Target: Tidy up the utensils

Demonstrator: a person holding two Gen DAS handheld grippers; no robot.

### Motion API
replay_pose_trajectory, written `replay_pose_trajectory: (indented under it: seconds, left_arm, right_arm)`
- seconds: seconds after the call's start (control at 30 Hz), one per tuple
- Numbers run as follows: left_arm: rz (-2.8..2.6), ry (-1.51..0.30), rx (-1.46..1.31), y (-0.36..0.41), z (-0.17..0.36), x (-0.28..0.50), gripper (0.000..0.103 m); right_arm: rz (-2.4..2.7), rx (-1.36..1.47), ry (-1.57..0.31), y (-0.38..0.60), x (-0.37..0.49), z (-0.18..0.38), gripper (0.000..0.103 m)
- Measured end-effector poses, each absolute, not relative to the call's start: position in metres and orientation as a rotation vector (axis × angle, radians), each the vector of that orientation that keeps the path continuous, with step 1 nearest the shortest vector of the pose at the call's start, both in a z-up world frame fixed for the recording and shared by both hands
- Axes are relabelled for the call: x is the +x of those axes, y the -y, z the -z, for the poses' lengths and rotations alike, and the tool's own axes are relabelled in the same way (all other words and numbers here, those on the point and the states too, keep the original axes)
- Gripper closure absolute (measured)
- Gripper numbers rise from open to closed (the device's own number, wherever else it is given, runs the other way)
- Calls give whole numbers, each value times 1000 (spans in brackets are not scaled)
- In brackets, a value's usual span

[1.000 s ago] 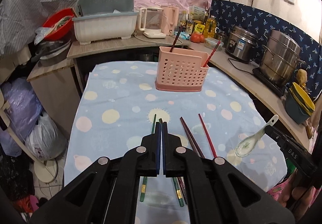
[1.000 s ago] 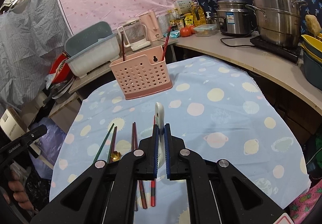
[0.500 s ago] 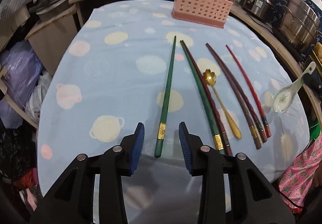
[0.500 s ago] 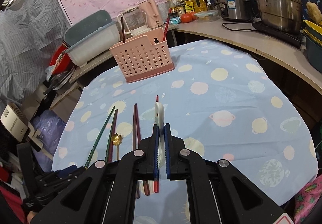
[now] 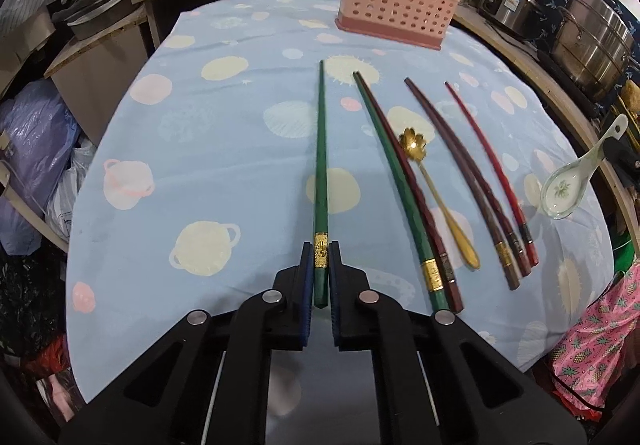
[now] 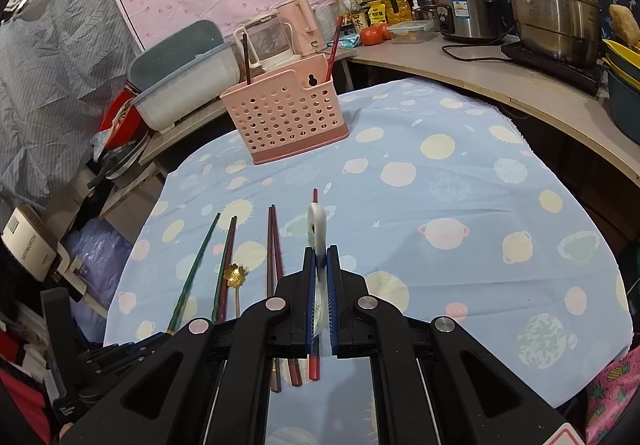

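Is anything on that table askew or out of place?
Mostly tidy. One oddity: the two green chopsticks are split. One lies alone, its end between the left gripper pads; the other green chopstick lies against a dark red chopstick.

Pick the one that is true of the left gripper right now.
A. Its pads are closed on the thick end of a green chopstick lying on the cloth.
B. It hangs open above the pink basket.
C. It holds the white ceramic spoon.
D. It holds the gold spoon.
A: the left gripper has just been closing, and its pads pinch the banded end of the green chopstick; the white ceramic spoon sits in the right gripper.

Black plastic gripper [image 5: 319, 257] arms, silver screws, apparently ribbed blue fingers [image 5: 306, 277].
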State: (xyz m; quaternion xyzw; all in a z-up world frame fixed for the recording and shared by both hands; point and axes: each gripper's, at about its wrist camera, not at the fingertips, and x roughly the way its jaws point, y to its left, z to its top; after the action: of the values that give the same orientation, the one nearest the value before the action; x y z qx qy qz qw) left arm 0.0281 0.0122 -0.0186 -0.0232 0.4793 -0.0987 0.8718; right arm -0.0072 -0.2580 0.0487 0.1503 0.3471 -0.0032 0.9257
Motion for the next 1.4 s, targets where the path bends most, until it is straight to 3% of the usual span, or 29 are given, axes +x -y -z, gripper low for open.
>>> replay_pose_trajectory:
  seconds: [0.43, 0.87, 1.13, 1.4]
  left_arm:
    - [253, -686, -39, -4, -116, 49, 96]
    - [267, -444, -26, 31, -220, 123, 96]
    - [243, -332, -54, 44, -266, 179, 96]
    - [223, -299, -92, 56, -273, 248, 96]
  right_arm:
    - [-10, 286, -605, 268, 6, -96, 98]
    - [-38, 256, -509, 281, 86, -159, 98]
    - [-8, 242, -468, 290, 169, -188, 98]
    - [8, 289, -536, 303, 253, -169, 98]
